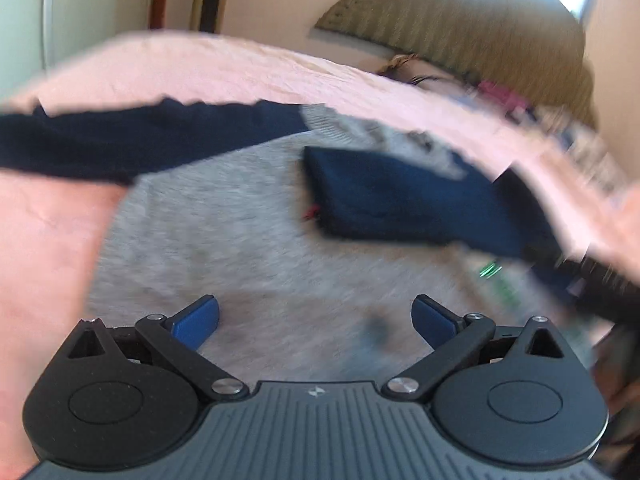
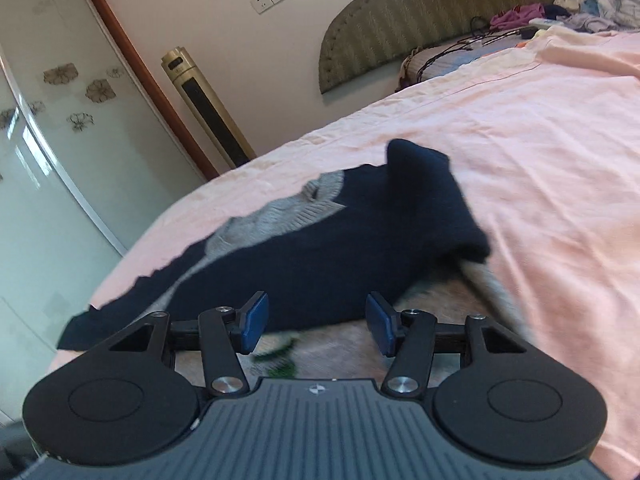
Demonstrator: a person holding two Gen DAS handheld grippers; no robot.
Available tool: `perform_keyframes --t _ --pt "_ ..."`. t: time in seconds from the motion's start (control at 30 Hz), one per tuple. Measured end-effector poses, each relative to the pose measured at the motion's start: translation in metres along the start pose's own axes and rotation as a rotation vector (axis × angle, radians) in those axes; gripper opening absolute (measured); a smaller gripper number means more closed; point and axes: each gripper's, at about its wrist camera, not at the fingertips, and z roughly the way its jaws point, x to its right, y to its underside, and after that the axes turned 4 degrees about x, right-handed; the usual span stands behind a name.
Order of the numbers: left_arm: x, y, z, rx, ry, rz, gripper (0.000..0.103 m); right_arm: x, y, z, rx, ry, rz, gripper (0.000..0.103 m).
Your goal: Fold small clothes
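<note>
A small grey sweater [image 1: 224,224] with navy sleeves lies flat on the pink bedsheet [image 1: 208,68]. One navy sleeve [image 1: 404,196] is folded over the grey body; the other navy sleeve [image 1: 132,144] stretches out to the left. My left gripper [image 1: 315,320] hovers open over the grey body with nothing between its blue pads. In the right wrist view the folded navy sleeve [image 2: 400,216] lies loose across the sweater [image 2: 272,212]. My right gripper [image 2: 318,322] stands open just short of it, with nothing pinched. A dark blurred shape [image 1: 600,284] at the right edge of the left wrist view is hard to make out.
A padded headboard [image 2: 404,24] stands at the far end of the bed, with a heap of clothes [image 2: 592,4] and dark cables [image 2: 460,46] beside it. A gold tower fan [image 2: 208,104] and a glass wardrobe door [image 2: 52,128] stand past the bed's left edge. Pink sheet [image 2: 560,160] spreads to the right.
</note>
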Motion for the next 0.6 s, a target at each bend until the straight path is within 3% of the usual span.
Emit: perform_keyframes --t 0.03,0.07,0.1,0.13,0.2,0.27,0.37,0.43,0.47,0.5,0.53,0.6 --pt "-0.007 -0.010 0.002 -0.013 0.108 -0.092 0.103 0.006 -0.001 -0.004 0.012 -0.033 0.049 0.057" --pt "-0.014 -0.021 0.008 -0.019 0.216 -0.171 0.103 0.011 -0.001 -0.008 0.031 -0.058 0.080 0.066" --pt "-0.015 -0.030 0.016 -0.016 0.270 -0.210 0.103 0.014 -0.001 -0.010 0.041 -0.065 0.093 0.075" --pt "-0.014 -0.038 0.025 -0.013 0.266 -0.215 0.103 0.015 -0.001 -0.009 0.039 -0.072 0.101 0.076" --pt "-0.012 -0.050 0.049 -0.035 0.189 -0.221 0.103 0.015 -0.003 -0.008 0.035 -0.084 0.111 0.076" --pt "-0.014 -0.053 0.073 -0.083 0.184 -0.255 0.102 0.017 -0.003 -0.008 0.036 -0.099 0.124 0.076" --pt "-0.001 -0.057 0.080 -0.053 0.144 -0.197 0.097 0.021 -0.005 -0.008 0.036 -0.115 0.148 0.077" --pt "0.010 -0.058 0.081 -0.030 0.058 -0.129 0.058 0.021 -0.005 -0.007 0.035 -0.124 0.155 0.078" --pt "0.015 -0.058 0.083 -0.033 -0.022 -0.087 0.019 0.021 -0.005 -0.007 0.035 -0.128 0.156 0.078" --pt "0.017 -0.059 0.084 -0.033 -0.065 -0.061 0.014 0.021 -0.005 -0.006 0.033 -0.131 0.156 0.079" --pt "0.015 -0.060 0.079 -0.022 -0.050 -0.065 0.007 0.021 -0.005 -0.006 0.032 -0.133 0.157 0.079" --pt "0.017 -0.066 0.061 0.035 -0.033 -0.057 0.005 0.022 -0.005 -0.007 0.033 -0.137 0.161 0.079"
